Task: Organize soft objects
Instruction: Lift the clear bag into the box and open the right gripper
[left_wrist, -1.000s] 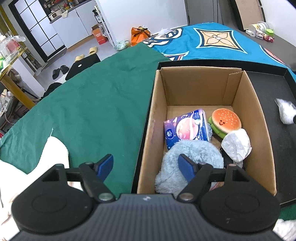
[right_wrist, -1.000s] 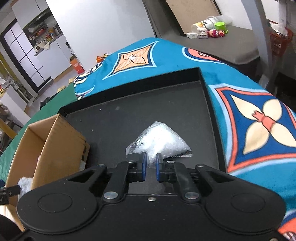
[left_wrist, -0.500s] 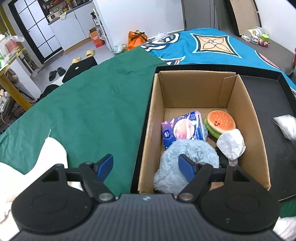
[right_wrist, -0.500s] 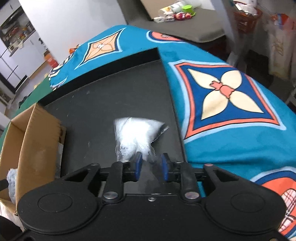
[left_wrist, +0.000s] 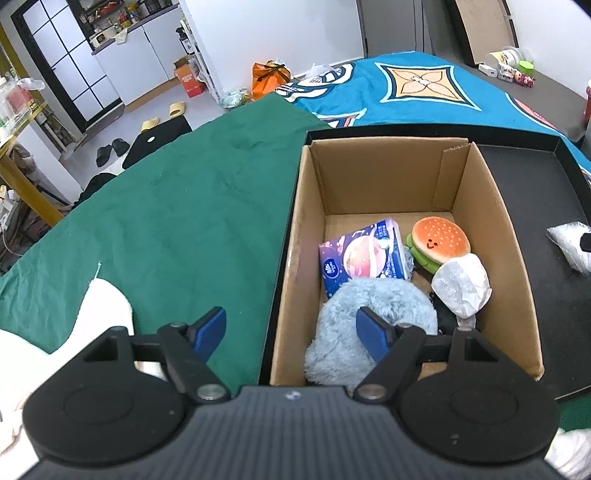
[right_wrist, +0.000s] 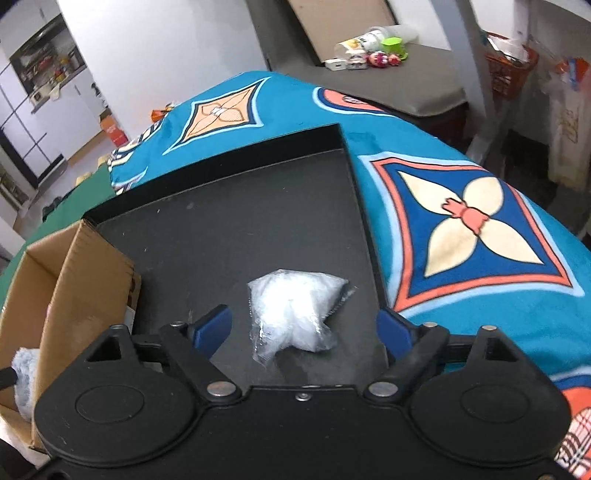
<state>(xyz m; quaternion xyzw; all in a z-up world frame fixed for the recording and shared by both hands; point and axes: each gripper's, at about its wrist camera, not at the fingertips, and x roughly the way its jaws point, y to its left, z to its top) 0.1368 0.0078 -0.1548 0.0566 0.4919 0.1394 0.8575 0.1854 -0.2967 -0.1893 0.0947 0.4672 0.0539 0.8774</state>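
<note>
A clear bag of white stuffing (right_wrist: 295, 312) lies on the black tray (right_wrist: 221, 221), free between the wide, still opening jaws of my right gripper (right_wrist: 303, 328); the pads do not touch it. The same bag (left_wrist: 570, 247) shows at the right edge of the left wrist view. My left gripper (left_wrist: 291, 330) hangs open over the near left wall of the cardboard box (left_wrist: 291, 258). In the box lie a blue fluffy toy (left_wrist: 369, 314), a tissue pack (left_wrist: 364, 254), a burger plush (left_wrist: 439, 240) and a white wrapped bundle (left_wrist: 461, 284).
The tray rests on a table covered by a green cloth (left_wrist: 166, 221) and a blue patterned cloth (right_wrist: 461, 221). A white soft thing (left_wrist: 99, 310) lies on the green cloth at near left. The cardboard box (right_wrist: 74, 280) stands at the tray's left side.
My right gripper went from shut on the bag's edge to wide open, and the bag now lies loose on the tray. The left gripper has stayed put.
</note>
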